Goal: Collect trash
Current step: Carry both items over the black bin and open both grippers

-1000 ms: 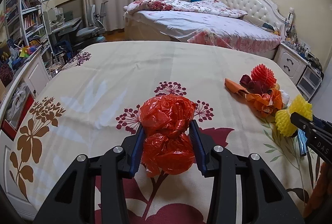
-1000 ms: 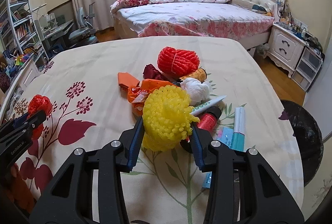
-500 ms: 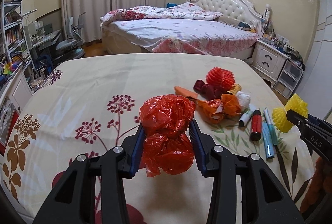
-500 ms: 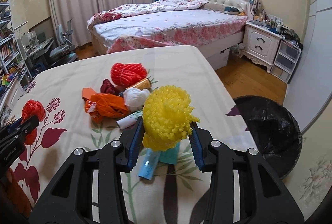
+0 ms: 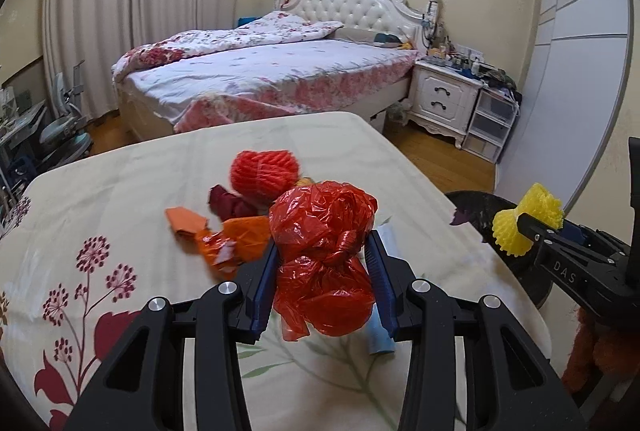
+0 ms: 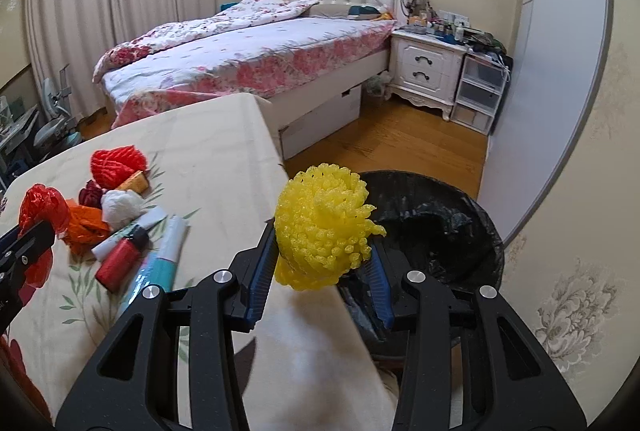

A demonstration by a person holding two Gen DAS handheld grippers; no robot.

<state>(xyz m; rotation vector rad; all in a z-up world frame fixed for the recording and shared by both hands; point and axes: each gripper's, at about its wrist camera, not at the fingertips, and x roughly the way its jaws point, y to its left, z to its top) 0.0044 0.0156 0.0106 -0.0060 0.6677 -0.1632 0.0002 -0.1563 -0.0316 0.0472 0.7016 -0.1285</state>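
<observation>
My left gripper (image 5: 324,271) is shut on a crumpled red plastic bag (image 5: 324,255), held above the floral table cloth (image 5: 120,191). My right gripper (image 6: 320,251) is shut on a yellow foam net (image 6: 324,227) and hangs past the table's right edge, just left of the black-lined trash bin (image 6: 440,223). The right gripper also shows in the left wrist view (image 5: 524,227), holding the yellow net (image 5: 520,227) over the bin (image 5: 476,207). The left gripper with the red bag (image 6: 40,205) shows at the far left of the right wrist view.
On the table lie a red foam net (image 6: 118,161), orange wrappers (image 5: 236,239), a white wad (image 6: 120,203), a red lighter-like item (image 6: 120,259) and tubes (image 6: 164,251). A bed (image 6: 248,59) and nightstand (image 6: 428,71) stand behind, with wood floor between.
Both grippers have swung right with their loads. The right gripper has gone from above the table's trash pile to beyond the table edge beside the bin.
</observation>
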